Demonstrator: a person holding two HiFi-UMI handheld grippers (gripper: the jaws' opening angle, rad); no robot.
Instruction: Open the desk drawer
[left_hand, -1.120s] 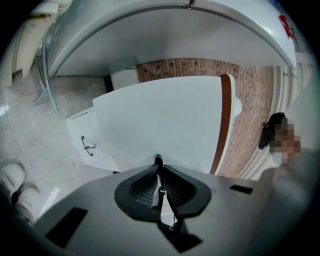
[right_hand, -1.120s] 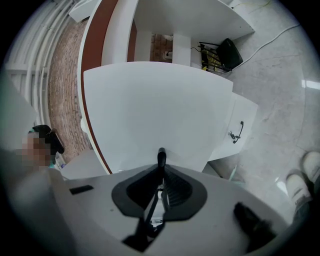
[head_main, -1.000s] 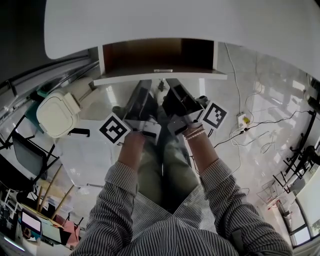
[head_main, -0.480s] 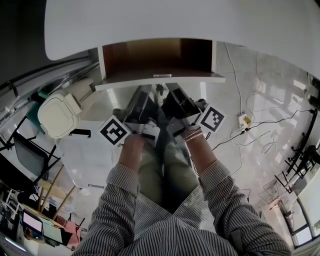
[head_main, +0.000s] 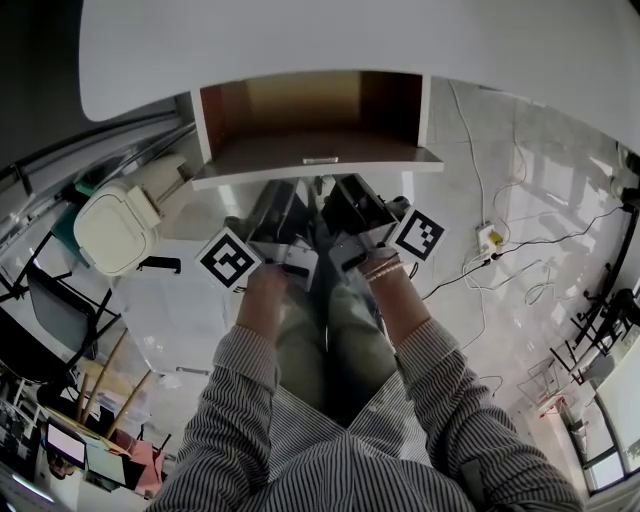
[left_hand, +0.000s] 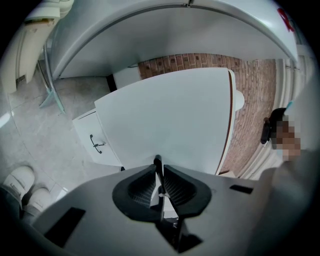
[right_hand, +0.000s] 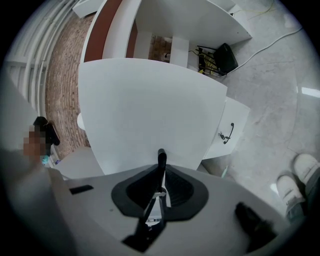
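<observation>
**A:** What takes up most of the head view?

**B:** The white counter (head_main: 300, 40), curving across the whole top of the frame. Below it on the right is the pale, glossy floor (head_main: 545, 160).

**A:** And the drawer?

**B:** The drawer (head_main: 312, 172) is at upper centre, pulled out from under the counter toward the person. Its brown inside shows, and its white front is the edge lowest in the frame.

**A:** Who is there?

**B:** A person in striped sleeves (head_main: 235, 400), lower centre, with both arms reaching up the frame. A cream bin (head_main: 113, 228) stands on the floor at the left.

**A:** The claws?

**B:** The left claw (head_main: 278, 205) and the right claw (head_main: 345, 200) lie side by side just below the drawer front, with their tips running under it. In each gripper view the two jaws are pressed together at the tips with nothing visible between them. A broad white panel fills each view ahead. I cannot tell whether the tips touch the drawer.

**A:** Anything smaller?

**B:** The left marker cube (head_main: 228, 258) and the right marker cube (head_main: 418, 233) sit on their claws. A power strip (head_main: 487, 241) with cables (head_main: 530, 240) lies on the floor at the right. A small fitting (head_main: 320, 160) sits at the middle of the drawer front.
</observation>
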